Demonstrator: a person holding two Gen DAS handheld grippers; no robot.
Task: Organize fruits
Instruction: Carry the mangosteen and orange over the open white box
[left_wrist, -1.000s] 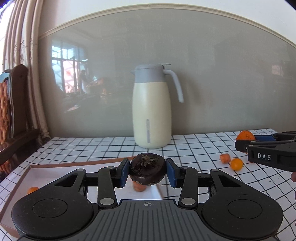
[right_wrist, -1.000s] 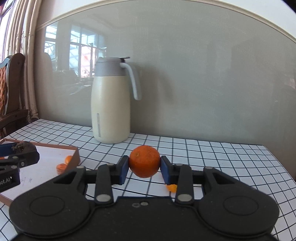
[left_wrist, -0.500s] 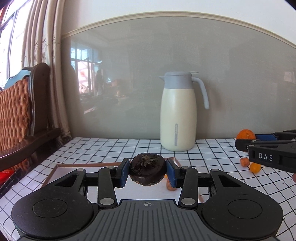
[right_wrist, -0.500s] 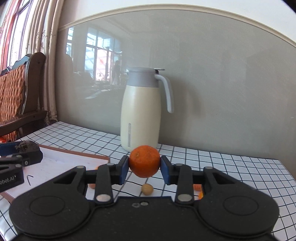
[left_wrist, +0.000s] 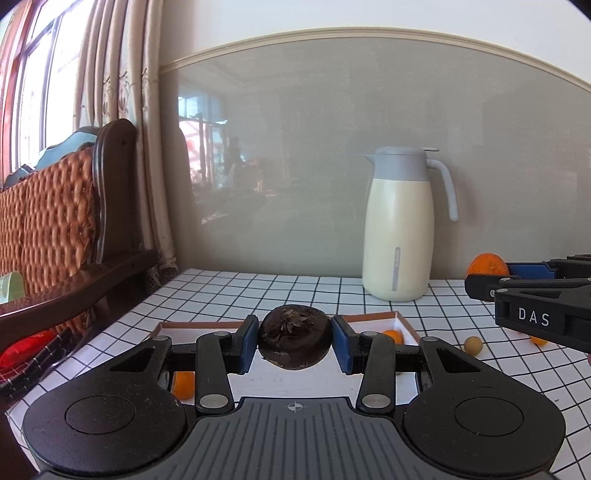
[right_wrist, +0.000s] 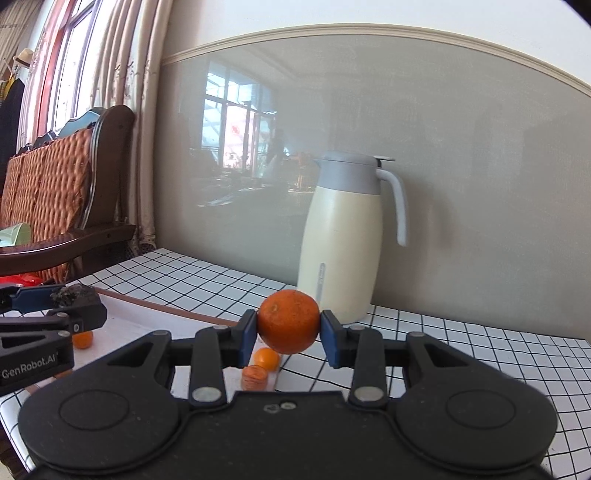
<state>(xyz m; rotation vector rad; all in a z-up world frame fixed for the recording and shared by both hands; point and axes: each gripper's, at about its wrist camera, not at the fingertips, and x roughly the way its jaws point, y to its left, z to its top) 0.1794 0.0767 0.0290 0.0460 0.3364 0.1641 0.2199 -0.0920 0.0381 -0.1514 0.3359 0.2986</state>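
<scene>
Dark fruit: a brown-black round fruit (left_wrist: 293, 339) with a dried leafy crown sits clamped between the blue pads (left_wrist: 248, 343) of the left gripper (left_wrist: 294, 341), lifted above the tray.
Left gripper: narrowed onto the dark fruit, both pads pressing its sides; it also shows at the left edge of the right wrist view (right_wrist: 75, 301).
Orange: a round orange (right_wrist: 288, 321) is pinched between the blue pads (right_wrist: 328, 341) of the right gripper (right_wrist: 288, 325), raised off the table.
Right gripper: closed tight on the orange; in the left wrist view it enters from the right (left_wrist: 487, 275), level with the left one.
Tray: a shallow white tray with a brown rim (left_wrist: 369, 316) lies on the near-left part of the table, under and in front of the left gripper.
Tray contents: small orange fruits, one near the left (left_wrist: 183, 384), one at the far right corner (left_wrist: 392, 336); a ridged orange piece (right_wrist: 254, 376) lies near that corner too.
Loose fruit: a small tan ball (left_wrist: 472, 345) and another small orange one (left_wrist: 538, 340) rest on the table right of the tray.
Table: white cloth with a black grid (left_wrist: 295, 291).
Jug: a cream jug with a grey lid and handle (left_wrist: 400, 225) stands upright at the far edge by the grey wall.
Chair: a dark wooden chair with woven orange padding (left_wrist: 55, 221) stands left of the table.
</scene>
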